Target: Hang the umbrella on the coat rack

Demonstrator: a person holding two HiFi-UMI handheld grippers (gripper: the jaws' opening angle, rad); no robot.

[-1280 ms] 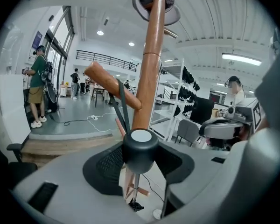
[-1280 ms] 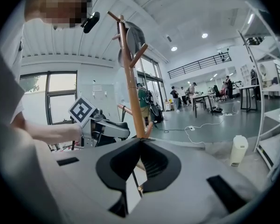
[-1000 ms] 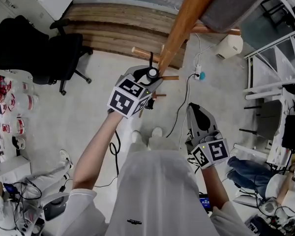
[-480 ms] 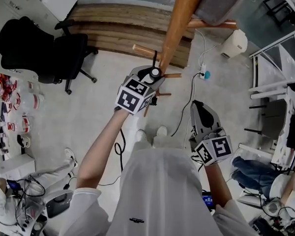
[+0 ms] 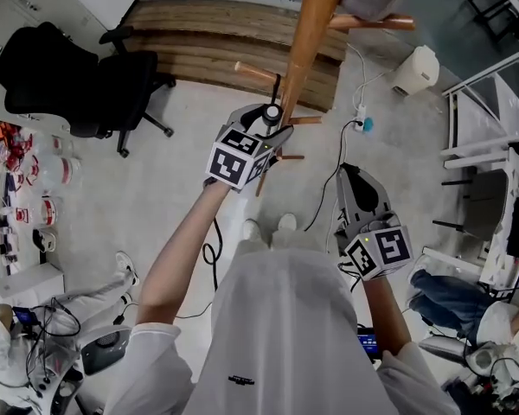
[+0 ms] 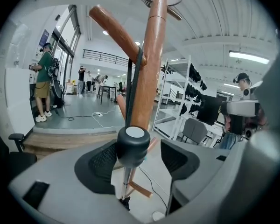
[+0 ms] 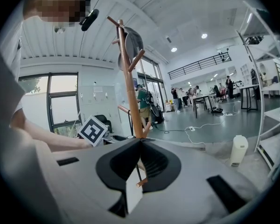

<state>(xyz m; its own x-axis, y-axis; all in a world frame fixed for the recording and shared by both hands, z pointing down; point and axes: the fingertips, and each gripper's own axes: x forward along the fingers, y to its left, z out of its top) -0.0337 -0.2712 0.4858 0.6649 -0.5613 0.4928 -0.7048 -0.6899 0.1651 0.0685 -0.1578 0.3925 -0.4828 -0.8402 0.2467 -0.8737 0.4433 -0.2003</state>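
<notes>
Hanging against the coat rack (image 6: 151, 55), the umbrella (image 6: 134, 146) has its handle between the left gripper's (image 6: 142, 155) opening jaws. Let them spread fully, then back straight off without nudging it. Only the left gripper view shows its strap (image 6: 129, 92) over a peg (image 6: 114, 29); the right gripper (image 7: 140, 143), pressed together and empty, waits short of the coat rack.
</notes>
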